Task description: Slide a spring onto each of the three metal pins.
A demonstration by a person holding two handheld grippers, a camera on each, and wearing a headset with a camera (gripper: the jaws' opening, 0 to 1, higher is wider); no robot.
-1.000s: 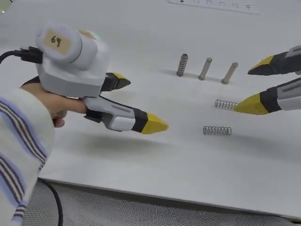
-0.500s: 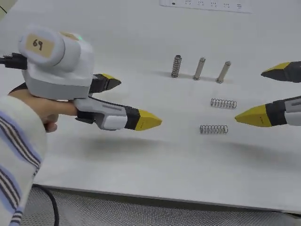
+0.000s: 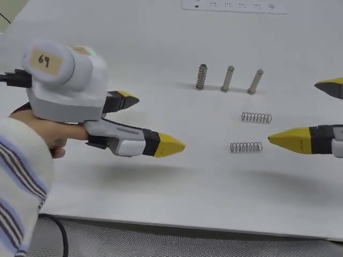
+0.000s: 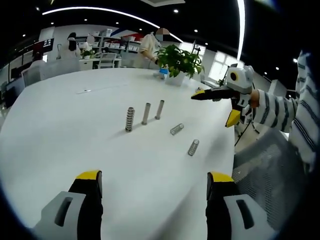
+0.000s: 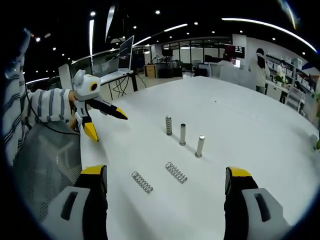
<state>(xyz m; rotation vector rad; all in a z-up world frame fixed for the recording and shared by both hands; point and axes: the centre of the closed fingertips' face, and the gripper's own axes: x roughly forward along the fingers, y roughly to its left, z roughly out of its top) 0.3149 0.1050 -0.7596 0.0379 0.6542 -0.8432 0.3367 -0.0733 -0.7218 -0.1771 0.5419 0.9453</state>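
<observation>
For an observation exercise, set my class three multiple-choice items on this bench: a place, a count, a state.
1. Where do the two loose springs lie?
A. On the table, nearer the person than the pins.
B. In a tray.
C. In a hand-held gripper.
2. How many pins carry a spring?
A. None.
B. One.
C. Three.
3. The left hand-held gripper is:
A. open and empty.
B. shut on a spring.
C. shut on a pin.
Answers: 1 A, both lie flat there; 2 B, the leftmost pin in the head view is sleeved; 3 A, its jaws stand apart, nothing between.
</observation>
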